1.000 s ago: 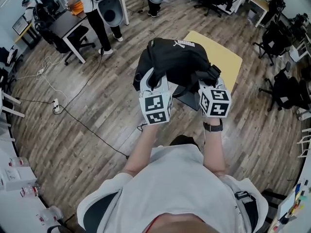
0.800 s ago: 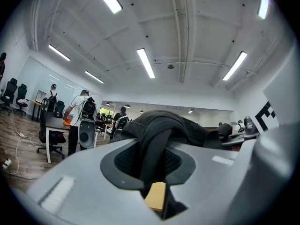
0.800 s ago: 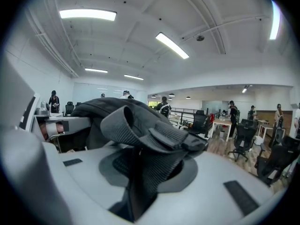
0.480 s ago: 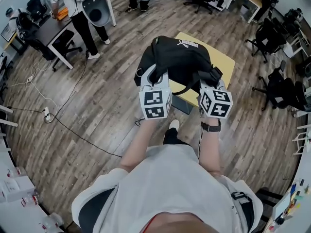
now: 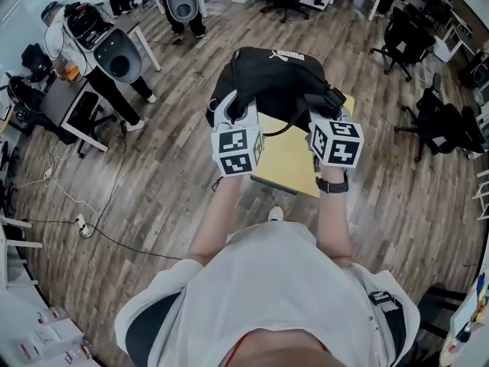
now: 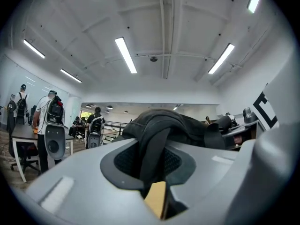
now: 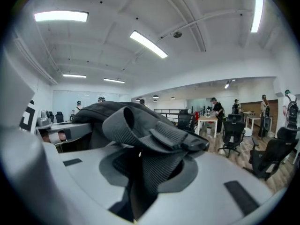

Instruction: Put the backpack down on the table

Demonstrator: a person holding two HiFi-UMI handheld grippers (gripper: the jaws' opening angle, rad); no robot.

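Head view: black fabric backpack [image 5: 271,79] hangs just ahead of both claws, above the far half of the yellow square table [image 5: 294,167]. Left gripper [image 5: 231,107] and right gripper [image 5: 327,107] each clamp narrow on its straps [image 6: 157,146]; drop looks straight down.

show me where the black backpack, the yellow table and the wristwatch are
black fabric backpack [image 5: 276,75]: head view, on its upper panel, below the white logo.
yellow square table [image 5: 290,165]: head view, on the bare top near its front edge.
black wristwatch [image 5: 333,183]: head view, on its band at the right wrist.
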